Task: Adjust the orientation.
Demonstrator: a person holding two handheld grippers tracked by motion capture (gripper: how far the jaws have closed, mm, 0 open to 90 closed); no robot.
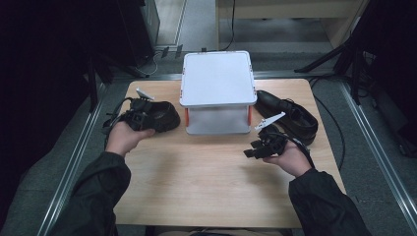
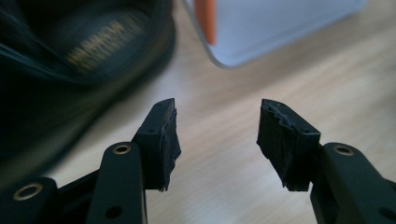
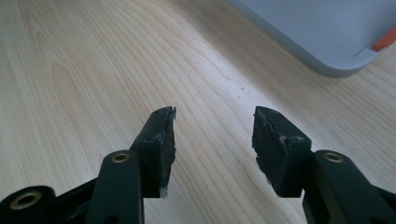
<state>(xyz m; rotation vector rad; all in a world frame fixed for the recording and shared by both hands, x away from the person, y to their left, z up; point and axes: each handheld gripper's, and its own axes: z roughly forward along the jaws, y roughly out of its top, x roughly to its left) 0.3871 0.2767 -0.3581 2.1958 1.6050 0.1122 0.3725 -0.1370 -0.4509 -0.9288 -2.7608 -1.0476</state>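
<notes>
Black rubber pads, chewed and ragged at their edges, are facing each other across an empty gap on the left tool (image 2: pixel 217 140), whose jaws are standing wide with nothing between them. Just beyond and to the left of its tips, the near shoe (image 2: pixel 70 56) is lying on the pale wood worktop (image 2: pixel 261 93), its insole with gold lettering turned toward the camera. From above, the left tool (image 1: pixel 134 118) is sitting right at that shoe (image 1: pixel 158 116), though I cannot tell whether they are touching.

The worn pads are the likeliest trouble: on smooth, glossy leather they may be slipping rather than biting, and a pinch on the thin collar alone could let the shoe swing or drop. A grab made off-centre could also push the shoe sideways into the grey box (image 1: pixel 218 93) standing just to its right.

The right tool (image 1: pixel 263 144) is hovering over bare wood, its jaws also apart and empty. Beyond it, to its right, the second shoe (image 1: pixel 290 117) is lying close beside the box. Its laces could be snagging on a jaw if approached from above.

The box, with orange latches (image 2: pixel 205 18) at its corners, is standing with its lid on, so what it holds is hidden.
</notes>
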